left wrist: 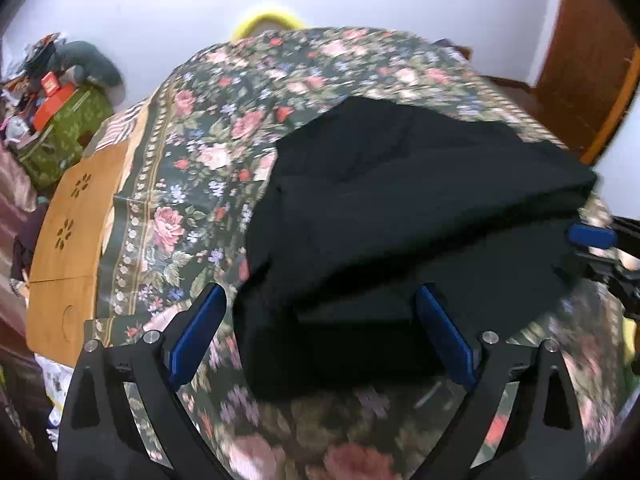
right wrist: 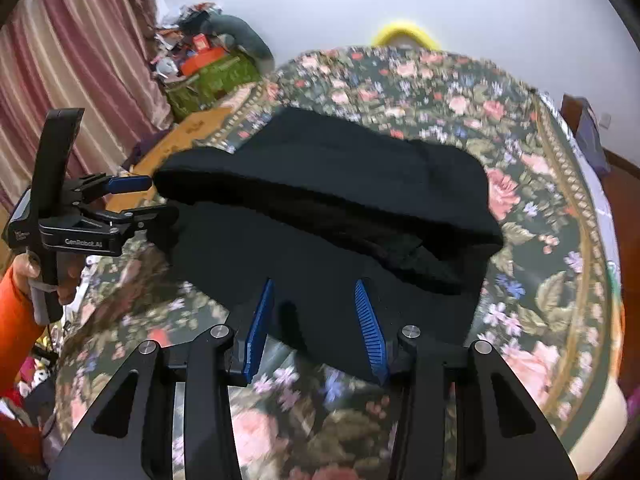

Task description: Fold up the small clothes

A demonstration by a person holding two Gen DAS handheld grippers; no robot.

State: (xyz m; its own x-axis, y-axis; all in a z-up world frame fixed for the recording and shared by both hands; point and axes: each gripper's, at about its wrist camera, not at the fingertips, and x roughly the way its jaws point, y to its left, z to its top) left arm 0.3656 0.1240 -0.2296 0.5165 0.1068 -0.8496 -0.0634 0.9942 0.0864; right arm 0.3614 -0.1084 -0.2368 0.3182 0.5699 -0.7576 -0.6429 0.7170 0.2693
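Note:
A black garment (left wrist: 404, 216) lies folded over itself on a floral tablecloth (left wrist: 192, 184); it also shows in the right wrist view (right wrist: 332, 204). My left gripper (left wrist: 320, 312) is open, its blue fingers (left wrist: 200, 332) spread wide around the garment's near edge, nothing held. My right gripper (right wrist: 316, 304) is open too, its blue fingers (right wrist: 370, 324) either side of the near hem, over the cloth. The left gripper shows in the right wrist view (right wrist: 132, 196) at the garment's left end, jaws apart. One blue finger of the right gripper (left wrist: 592, 236) shows at the right edge of the left wrist view.
The tablecloth (right wrist: 540, 208) covers a round wooden table (left wrist: 76, 240). A green box with red boxes and clutter (left wrist: 60, 128) stands beyond the left side, by pink curtains (right wrist: 80, 64). A yellow object (left wrist: 268, 20) sits behind the table. A wooden door (left wrist: 588, 60) is at right.

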